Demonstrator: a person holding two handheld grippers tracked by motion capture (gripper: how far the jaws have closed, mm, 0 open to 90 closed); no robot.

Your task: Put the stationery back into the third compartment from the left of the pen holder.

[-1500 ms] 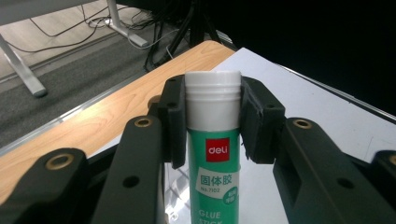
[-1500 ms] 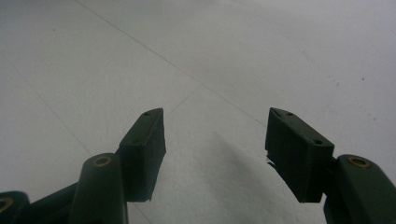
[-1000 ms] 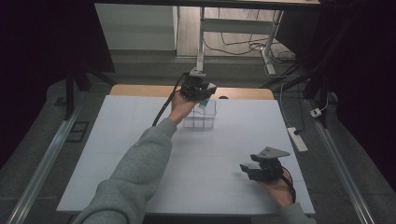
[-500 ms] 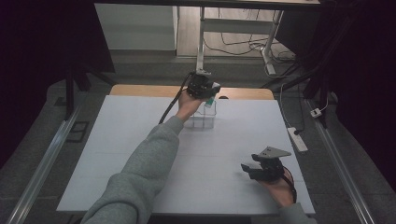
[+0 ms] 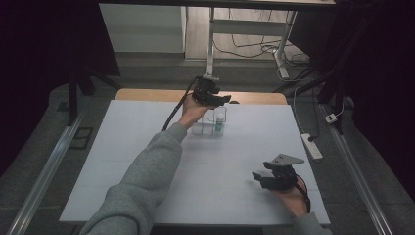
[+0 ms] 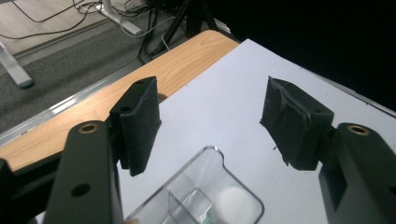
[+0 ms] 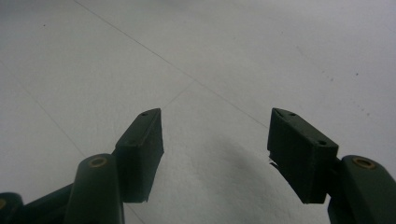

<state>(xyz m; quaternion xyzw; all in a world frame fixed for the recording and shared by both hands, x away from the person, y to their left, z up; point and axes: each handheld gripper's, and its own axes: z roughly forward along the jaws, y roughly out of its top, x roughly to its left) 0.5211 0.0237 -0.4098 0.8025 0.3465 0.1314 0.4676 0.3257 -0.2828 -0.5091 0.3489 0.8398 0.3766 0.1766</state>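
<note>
Left gripper (image 5: 218, 99) is out at the far edge of the white table (image 5: 122, 161), arm in a grey sleeve (image 5: 147, 181) stretched across from the near left. Jaws released, wide gap, nothing between the pads (image 6: 140, 123). It hangs just above a clear plastic organiser (image 5: 208, 122), not touching it as far as I can tell.

The organiser sits far-centre on the table, just short of the strip of bare wood (image 5: 147, 94) along the far edge. From the high view its long axis runs left-right, parallel to that far edge, open side up. Walls divide it into compartments; I can't count them. In the left gripper view its rounded corner (image 6: 212, 154) points up between the two jaws, with an inner divider visible and a round white object (image 6: 231, 203) inside the corner compartment. In the high view there's something small with a green tint (image 5: 219, 129) at the right end of the organiser; can't tell what it is.

Right gripper (image 5: 259, 177) is well apart from all that, near right of the table, held low over the bare surface, pointing left. Jaws also released, empty; right gripper view has white tabletop (image 7: 196, 56) between the pads (image 7: 140, 149). Grey three-cornered plate (image 5: 284, 159) on top. Hand (image 5: 291, 193) comes in from the near edge.

Power strip (image 5: 311, 145) lies on the floor right of the table.
</note>
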